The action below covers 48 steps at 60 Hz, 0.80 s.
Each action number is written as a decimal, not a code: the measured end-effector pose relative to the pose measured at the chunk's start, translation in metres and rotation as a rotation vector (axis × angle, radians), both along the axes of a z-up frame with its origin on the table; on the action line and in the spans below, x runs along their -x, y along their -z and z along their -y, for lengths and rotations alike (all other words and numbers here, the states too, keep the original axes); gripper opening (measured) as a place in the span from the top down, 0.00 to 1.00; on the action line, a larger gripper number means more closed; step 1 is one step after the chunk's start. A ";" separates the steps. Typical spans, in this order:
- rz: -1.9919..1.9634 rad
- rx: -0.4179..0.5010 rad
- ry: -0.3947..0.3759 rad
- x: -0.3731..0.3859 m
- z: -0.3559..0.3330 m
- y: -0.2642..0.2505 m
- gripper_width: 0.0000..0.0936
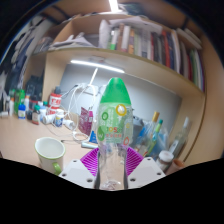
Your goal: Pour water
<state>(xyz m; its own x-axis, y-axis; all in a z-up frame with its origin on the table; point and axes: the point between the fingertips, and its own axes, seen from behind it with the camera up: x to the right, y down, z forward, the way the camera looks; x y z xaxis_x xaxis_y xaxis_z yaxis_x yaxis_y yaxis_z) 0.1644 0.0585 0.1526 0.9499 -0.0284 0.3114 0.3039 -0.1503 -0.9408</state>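
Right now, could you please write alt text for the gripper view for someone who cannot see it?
The fingers are shut on an upright clear bottle with a green cap, held above a cluttered desk. A green paper cup stands on the desk beside it, and bookshelves fill the wall behind.

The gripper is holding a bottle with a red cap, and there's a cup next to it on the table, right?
Nearly. The cap is green, not red, as the gripper view shows. The rest holds: the gripper has its pink pads against the clear bottle, and the cup stands beside it on the table.
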 end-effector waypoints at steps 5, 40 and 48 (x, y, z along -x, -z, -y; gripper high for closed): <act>-0.215 0.007 0.025 0.000 0.001 0.045 0.66; -0.282 -0.001 -0.054 -0.001 -0.008 0.076 0.57; -0.288 -0.003 -0.054 -0.001 -0.007 0.076 0.53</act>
